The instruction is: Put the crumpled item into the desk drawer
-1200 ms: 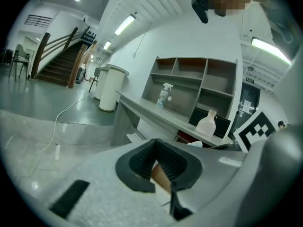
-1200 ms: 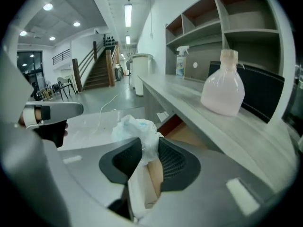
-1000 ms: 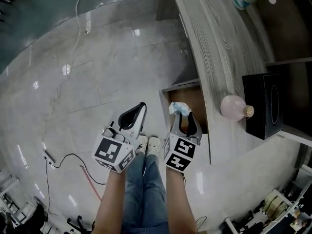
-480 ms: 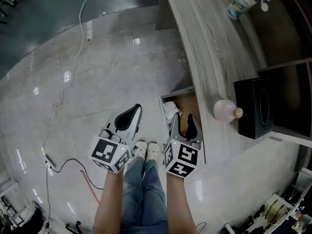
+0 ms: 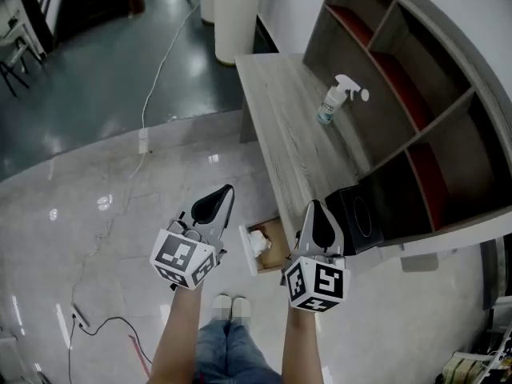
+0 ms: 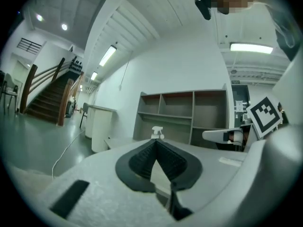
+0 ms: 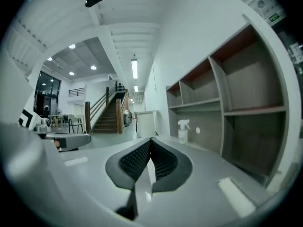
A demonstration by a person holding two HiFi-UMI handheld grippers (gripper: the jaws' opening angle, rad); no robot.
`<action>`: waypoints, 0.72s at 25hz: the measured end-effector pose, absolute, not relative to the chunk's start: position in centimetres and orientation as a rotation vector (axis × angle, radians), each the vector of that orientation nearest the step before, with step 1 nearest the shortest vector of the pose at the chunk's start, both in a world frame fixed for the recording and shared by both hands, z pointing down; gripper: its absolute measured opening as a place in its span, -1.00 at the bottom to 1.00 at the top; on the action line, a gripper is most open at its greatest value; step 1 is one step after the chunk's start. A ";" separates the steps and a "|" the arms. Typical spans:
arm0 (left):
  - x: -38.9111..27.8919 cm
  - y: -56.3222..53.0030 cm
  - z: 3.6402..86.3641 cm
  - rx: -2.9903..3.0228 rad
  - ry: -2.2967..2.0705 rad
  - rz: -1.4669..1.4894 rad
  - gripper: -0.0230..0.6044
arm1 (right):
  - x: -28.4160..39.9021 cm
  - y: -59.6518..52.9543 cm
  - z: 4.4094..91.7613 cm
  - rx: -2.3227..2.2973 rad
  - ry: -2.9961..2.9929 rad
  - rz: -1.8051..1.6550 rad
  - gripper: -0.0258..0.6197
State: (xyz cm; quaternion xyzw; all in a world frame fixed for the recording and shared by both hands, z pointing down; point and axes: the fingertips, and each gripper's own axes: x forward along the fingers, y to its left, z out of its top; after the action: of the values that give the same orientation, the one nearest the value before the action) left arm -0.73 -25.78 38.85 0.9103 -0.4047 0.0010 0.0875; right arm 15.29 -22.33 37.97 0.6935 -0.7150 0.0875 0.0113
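Observation:
The crumpled white item [image 5: 258, 241] lies inside the open desk drawer [image 5: 274, 254], below the front edge of the wooden desk [image 5: 290, 126]. My right gripper [image 5: 315, 207] is raised to the right of the drawer, over the desk edge, with its jaws shut and nothing between them. My left gripper [image 5: 226, 191] is held level to the left of the drawer, also shut and empty. In the left gripper view the gripper [image 6: 155, 144] has its pads meeting at the tip, and in the right gripper view the gripper [image 7: 150, 141] is closed the same way. Both point at the room, not at the drawer.
A spray bottle [image 5: 331, 102] stands on the desk, and it also shows in the left gripper view [image 6: 157, 133] and the right gripper view [image 7: 182, 131]. A black box [image 5: 358, 218] sits beside my right gripper. A shelf unit [image 5: 416, 94] backs the desk. A cable [image 5: 158, 62] runs across the floor.
The right gripper let go of the crumpled item over the drawer, then shut and rose. The item now rests in the drawer. The head view tilted up toward the desk and shelves.

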 end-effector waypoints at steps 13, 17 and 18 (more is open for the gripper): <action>1.2 -23.8 19.8 2.946 -1.276 -0.221 -0.92 | 18.3 -19.0 18.7 2.269 -2.427 -0.149 -0.89; 0.8 -23.0 18.5 2.941 -1.290 -0.241 -0.92 | 17.7 -17.8 17.4 2.254 -2.471 -0.182 -0.89; 0.6 -22.9 18.4 2.937 -1.294 -0.245 -0.92 | 17.5 -17.6 17.3 2.248 -2.482 -0.181 -0.89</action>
State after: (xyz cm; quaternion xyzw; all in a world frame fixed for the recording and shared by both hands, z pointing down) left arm 0.64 -22.91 18.38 0.9118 -0.4018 -0.0760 -0.0385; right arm 17.50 -17.64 17.32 0.6666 -0.7359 -0.0537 -0.1060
